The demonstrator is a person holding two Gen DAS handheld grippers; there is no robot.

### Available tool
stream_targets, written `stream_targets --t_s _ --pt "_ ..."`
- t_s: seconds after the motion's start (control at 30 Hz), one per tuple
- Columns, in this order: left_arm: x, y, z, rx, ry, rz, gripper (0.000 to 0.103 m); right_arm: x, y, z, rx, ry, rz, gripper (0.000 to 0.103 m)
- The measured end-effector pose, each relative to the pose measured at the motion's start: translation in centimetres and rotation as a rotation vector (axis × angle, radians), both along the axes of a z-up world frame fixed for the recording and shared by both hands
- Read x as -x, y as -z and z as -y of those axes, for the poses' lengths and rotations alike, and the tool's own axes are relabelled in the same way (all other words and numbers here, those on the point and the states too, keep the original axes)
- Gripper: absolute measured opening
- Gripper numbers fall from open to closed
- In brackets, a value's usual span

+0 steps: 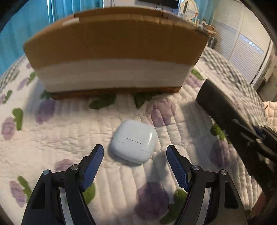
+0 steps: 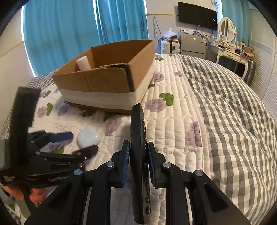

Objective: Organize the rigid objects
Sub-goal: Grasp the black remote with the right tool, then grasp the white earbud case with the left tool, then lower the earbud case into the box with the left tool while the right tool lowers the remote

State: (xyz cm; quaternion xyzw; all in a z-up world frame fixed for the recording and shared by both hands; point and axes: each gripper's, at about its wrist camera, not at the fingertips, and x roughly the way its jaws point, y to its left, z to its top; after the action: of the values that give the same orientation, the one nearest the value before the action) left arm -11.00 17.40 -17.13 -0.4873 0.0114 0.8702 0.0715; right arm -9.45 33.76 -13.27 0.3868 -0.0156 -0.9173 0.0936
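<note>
A white earbud case (image 1: 133, 144) lies on the floral quilt, just ahead of and between the open fingers of my left gripper (image 1: 135, 152). It also shows in the right wrist view (image 2: 88, 136) with the left gripper (image 2: 80, 142) around it. My right gripper (image 2: 138, 145) is shut on a black remote control (image 2: 139, 138), held on edge above the bed; the remote also shows in the left wrist view (image 1: 219, 102). A cardboard box (image 2: 110, 76) stands on the quilt behind, with a white cylinder (image 2: 83, 64) inside it.
The box's near wall (image 1: 117, 52) fills the view beyond the case. The grey checked blanket (image 2: 233, 107) covers the right side of the bed. A dresser with a mirror (image 2: 230, 45) and a wall TV (image 2: 197, 15) stand at the far wall.
</note>
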Motion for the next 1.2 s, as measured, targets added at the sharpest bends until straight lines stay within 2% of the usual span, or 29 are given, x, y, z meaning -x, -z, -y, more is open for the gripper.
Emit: stream_targets --t_s 0.07,0.13,0.33,0.57,0.7,0.83,0.93,1.03,1.13,1.2 --pt "0.3 0.5 -0.2 0.006 -0.008 -0.006 0.075 0.3 0.1 -0.2 0.007 0.003 0.005 0.019" --pt "0.2 0.5 -0.4 0.027 -0.02 -0.022 0.054 0.4 0.1 -0.1 0.002 0.001 0.005 0.019" --pt "-0.7 -0.5 -0.1 0.008 0.017 -0.012 0.054 0.0 0.1 0.0 0.005 0.006 0.005 0.019" --pt "-3.0 -4.6 0.0 -0.053 0.073 -0.069 0.054 -1.8 -1.7 0.4 -0.028 0.0 -0.043 0.019" --pt "-3.1 -7.4 0.0 -0.079 0.082 -0.095 0.054 -2.4 -3.7 0.5 -0.013 0.013 -0.085 0.019" --pt "-3.0 -11.0 0.2 -0.118 0.087 -0.141 0.054 -2.4 -7.0 0.3 0.008 0.013 -0.134 0.019" --pt "-1.3 -13.3 0.5 -0.14 0.072 -0.145 0.054 -1.4 -9.4 0.4 0.027 0.0 -0.154 0.019" --pt "1.1 -15.0 1.3 -0.202 0.06 -0.134 0.054 0.6 -12.0 0.7 0.055 -0.023 -0.172 0.019" --pt "3.8 -16.5 2.6 -0.178 0.046 -0.172 0.054 3.6 -14.4 1.7 0.057 -0.069 -0.183 0.019" --pt "5.8 -17.2 3.1 -0.136 0.058 -0.191 0.054 5.5 -15.7 2.4 0.045 -0.098 -0.18 0.019"
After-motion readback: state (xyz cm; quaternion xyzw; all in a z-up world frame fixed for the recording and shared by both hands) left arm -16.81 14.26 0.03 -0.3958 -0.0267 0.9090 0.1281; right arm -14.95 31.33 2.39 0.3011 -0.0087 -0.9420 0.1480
